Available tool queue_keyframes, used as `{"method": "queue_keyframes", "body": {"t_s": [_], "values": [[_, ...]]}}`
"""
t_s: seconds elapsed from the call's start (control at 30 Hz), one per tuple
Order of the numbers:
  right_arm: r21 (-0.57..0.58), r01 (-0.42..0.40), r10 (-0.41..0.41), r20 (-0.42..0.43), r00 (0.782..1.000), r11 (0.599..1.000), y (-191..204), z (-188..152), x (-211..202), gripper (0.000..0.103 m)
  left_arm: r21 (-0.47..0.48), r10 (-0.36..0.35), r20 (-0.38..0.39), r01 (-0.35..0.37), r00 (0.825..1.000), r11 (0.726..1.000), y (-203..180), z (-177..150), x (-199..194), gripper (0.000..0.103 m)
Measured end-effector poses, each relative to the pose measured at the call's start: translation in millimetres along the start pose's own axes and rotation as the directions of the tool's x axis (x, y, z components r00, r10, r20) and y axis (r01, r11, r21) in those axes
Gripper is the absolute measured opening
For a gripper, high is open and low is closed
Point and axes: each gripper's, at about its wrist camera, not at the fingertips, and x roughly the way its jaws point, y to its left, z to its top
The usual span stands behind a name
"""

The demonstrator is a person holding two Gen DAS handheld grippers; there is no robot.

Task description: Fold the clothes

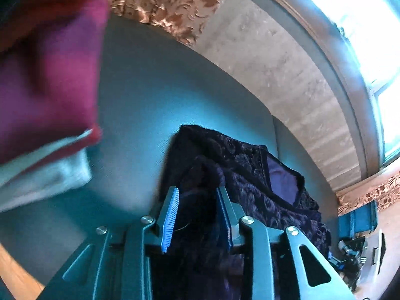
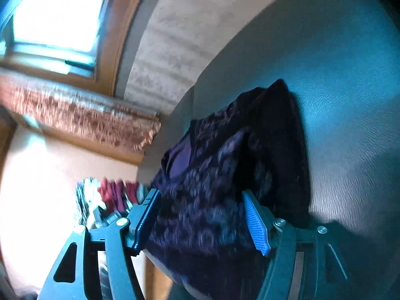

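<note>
Left gripper (image 1: 197, 215): ribbed blue pads (image 1: 170, 221) stand parted, dark cloth lying between them; whether they pinch it cannot be told. Right gripper (image 2: 203, 218): fingers spread wide around the same dark purple patterned garment (image 2: 225, 165), which lies bunched, neckline showing, on the teal tabletop (image 2: 337, 87). At upper left of the left wrist view, a blurred maroon cloth (image 1: 50, 75) with a pale edge blocks the scene. Beyond the table: floral curtain (image 1: 175, 2), pale wall (image 1: 275, 70), bright window (image 2: 55, 15).
</note>
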Motion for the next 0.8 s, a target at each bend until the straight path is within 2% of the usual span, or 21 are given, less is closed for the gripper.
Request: {"method": "queue_keyframes", "body": {"t_s": [0.03,0.1,0.17,0.33,0.4,0.5,0.63,0.73,0.8], "values": [[-0.033,0.023,-0.023,-0.003,1.000,0.999,5,-5,-2,0.066,-0.002,-0.006,0.002,0.006,1.000,1.000,3,-6,-6,0.030],[-0.099,0.080,-0.080,0.006,0.997,0.992,13,-14,-6,0.056,0.002,-0.017,-0.006,0.017,1.000,1.000,8,-22,-15,0.030],[-0.146,0.128,-0.130,-0.007,0.991,0.981,19,-19,-2,0.037,0.000,-0.044,-0.023,0.044,0.999,0.999,15,-37,-22,0.030],[-0.255,0.232,-0.256,-0.066,0.964,0.939,33,-27,19,0.022,-0.023,-0.166,-0.067,0.165,0.984,0.986,20,-74,-23,0.031],[-0.272,0.238,-0.266,-0.073,0.961,0.933,36,-28,22,0.022,-0.044,-0.203,-0.069,0.200,0.977,0.979,19,-81,-20,0.032],[-0.255,0.216,-0.242,-0.076,0.967,0.942,31,-29,20,0.022,-0.085,-0.235,-0.069,0.229,0.970,0.970,16,-81,-11,0.037],[-0.234,0.193,-0.219,-0.090,0.971,0.953,22,-33,25,0.022,-0.127,-0.249,-0.046,0.242,0.967,0.962,10,-73,2,0.043],[-0.199,0.162,-0.182,-0.090,0.979,0.967,18,-36,26,0.022,-0.163,-0.247,-0.040,0.238,0.968,0.957,7,-68,8,0.044],[-0.184,0.143,-0.161,-0.088,0.983,0.972,16,-37,26,0.022,-0.176,-0.254,-0.007,0.248,0.967,0.953,4,-65,5,0.044]]}}
